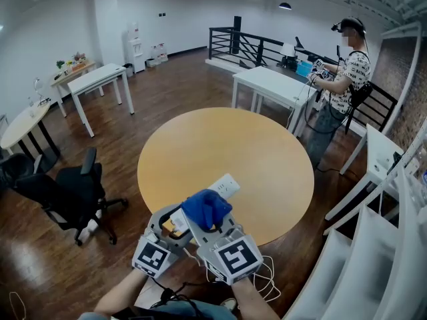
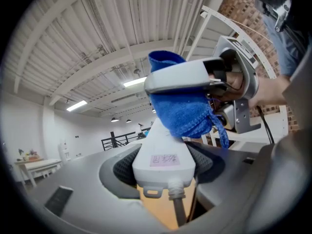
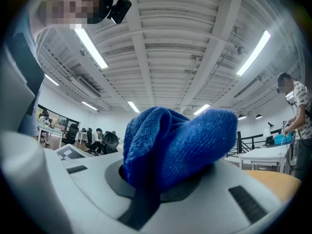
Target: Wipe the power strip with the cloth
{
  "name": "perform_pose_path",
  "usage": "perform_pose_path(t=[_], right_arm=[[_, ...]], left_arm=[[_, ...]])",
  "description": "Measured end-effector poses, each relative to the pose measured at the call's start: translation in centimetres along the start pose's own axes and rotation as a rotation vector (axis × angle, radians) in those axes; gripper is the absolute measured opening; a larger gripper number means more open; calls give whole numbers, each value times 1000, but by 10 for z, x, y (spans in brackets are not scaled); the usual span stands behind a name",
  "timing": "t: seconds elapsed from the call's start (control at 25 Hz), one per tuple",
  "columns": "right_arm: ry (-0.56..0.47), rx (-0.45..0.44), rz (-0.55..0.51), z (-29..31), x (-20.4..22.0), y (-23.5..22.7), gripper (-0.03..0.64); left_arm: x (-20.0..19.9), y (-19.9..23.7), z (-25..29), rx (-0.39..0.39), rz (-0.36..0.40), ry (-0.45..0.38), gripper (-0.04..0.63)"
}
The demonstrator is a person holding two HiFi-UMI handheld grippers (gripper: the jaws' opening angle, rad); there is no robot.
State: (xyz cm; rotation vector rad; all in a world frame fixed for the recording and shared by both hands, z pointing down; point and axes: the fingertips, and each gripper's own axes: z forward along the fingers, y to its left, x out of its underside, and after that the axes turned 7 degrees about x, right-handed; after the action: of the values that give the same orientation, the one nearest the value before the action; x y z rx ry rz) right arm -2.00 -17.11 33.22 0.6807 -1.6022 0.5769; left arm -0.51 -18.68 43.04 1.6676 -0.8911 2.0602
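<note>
My left gripper (image 1: 175, 220) hovers over the near edge of the round wooden table (image 1: 227, 139), shut on the cord end of a white power strip (image 1: 223, 184). The strip juts away from me over the table. In the left gripper view the power strip (image 2: 165, 150) sits wedged between the dark pads of the left gripper (image 2: 165, 167), its cord running down toward the camera. My right gripper (image 1: 212, 224) is shut on a bunched blue cloth (image 1: 207, 209), which lies against the strip. The cloth (image 2: 183, 106) drapes over the strip's middle. In the right gripper view the cloth (image 3: 170, 147) fills the right gripper (image 3: 163, 179).
A black office chair (image 1: 73, 192) stands left of the table. White tables (image 1: 273, 85) sit behind, where a person (image 1: 343, 79) stands working. White shelving (image 1: 380, 245) rises at the right. A white cable (image 1: 267, 279) coils on the floor below the table's near edge.
</note>
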Motion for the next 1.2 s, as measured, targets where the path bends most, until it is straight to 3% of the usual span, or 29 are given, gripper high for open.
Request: perform_pose_path(t=[0.16,0.4,0.72,0.88,1.2], right_arm=[[-58,79,-4,-12,-2,-32,51],[-45,172,10,-34,13,-67,51],[-26,192,22,-40,27,-73,51],[-5,203,33,-43,42,-74,51],[71,227,64,-58,83,-74,51]], left_arm=[[4,11,-4,-21,-44,-10,288],[8,18,-8,-38,-84,-29,287],[27,19,-4,-61,-117,-17,287],[69,23,6,-89,-175,8,287],[187,9,27,-116,-307,186,287]])
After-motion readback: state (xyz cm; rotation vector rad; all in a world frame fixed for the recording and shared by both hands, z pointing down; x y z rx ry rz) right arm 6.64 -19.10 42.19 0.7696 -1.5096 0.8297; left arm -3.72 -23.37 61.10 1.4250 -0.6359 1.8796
